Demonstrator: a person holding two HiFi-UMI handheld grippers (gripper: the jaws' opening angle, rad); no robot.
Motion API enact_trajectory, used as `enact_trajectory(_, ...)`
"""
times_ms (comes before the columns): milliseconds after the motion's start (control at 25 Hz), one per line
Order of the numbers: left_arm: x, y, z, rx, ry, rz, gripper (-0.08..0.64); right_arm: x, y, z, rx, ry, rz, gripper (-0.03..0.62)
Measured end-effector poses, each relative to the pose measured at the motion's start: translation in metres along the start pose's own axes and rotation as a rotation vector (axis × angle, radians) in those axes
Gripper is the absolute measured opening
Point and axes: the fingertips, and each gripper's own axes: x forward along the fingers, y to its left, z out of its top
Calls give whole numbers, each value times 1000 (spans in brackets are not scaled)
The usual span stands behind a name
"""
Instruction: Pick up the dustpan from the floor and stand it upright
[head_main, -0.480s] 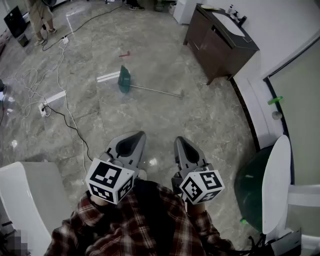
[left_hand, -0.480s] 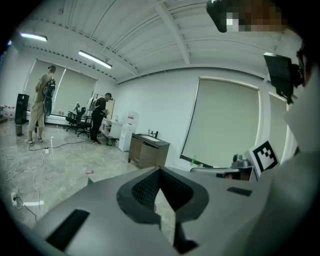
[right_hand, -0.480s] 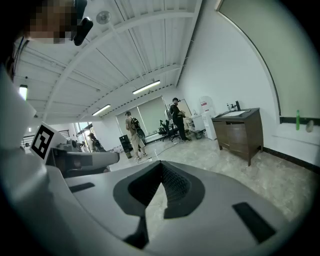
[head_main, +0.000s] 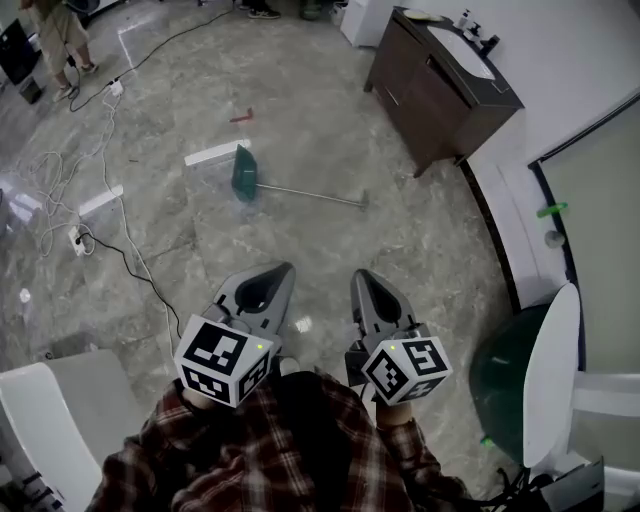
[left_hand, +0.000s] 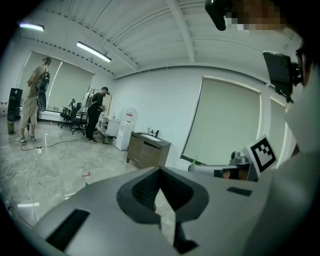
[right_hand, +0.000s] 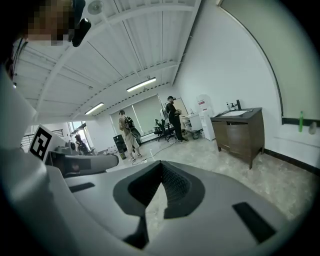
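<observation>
My head view is evenly lit and fairly sharp, though the glossy floor (head_main: 330, 130) throws back soft glare, with one bright spot just ahead of me. Both gripper views bend hard at the edges and end in a black ring. Ceiling strip lights (left_hand: 93, 51) and pale windows (left_hand: 70, 85) seem to supply the light. Shadows are faint, and the closest surfaces look slightly soft.

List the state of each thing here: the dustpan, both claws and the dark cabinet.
Green plastic dustpan with long metal handle: lying on the floor, not upright, untouched.
Left claw: shut, empty.
Right claw: shut, empty.
Dark brown wooden vanity cabinet: doors closed.
</observation>
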Motion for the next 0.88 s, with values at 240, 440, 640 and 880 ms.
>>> enact_trajectory(240, 26, 72, 27, 1, 6, -10, 1, 68, -3, 20, 7, -1, -57, 11)
enact_trajectory(440, 47, 114, 39, 22, 41, -29, 2, 105, -12, 30, 28, -7, -116, 11)
enact_trajectory(640, 68, 134, 40, 24, 66, -61, 2, 121, -32, 28, 47, 20, -184, 11)
enact_trajectory(880, 122, 145, 50, 16, 83, -74, 2, 148, -74, 42, 59, 39, -208, 11)
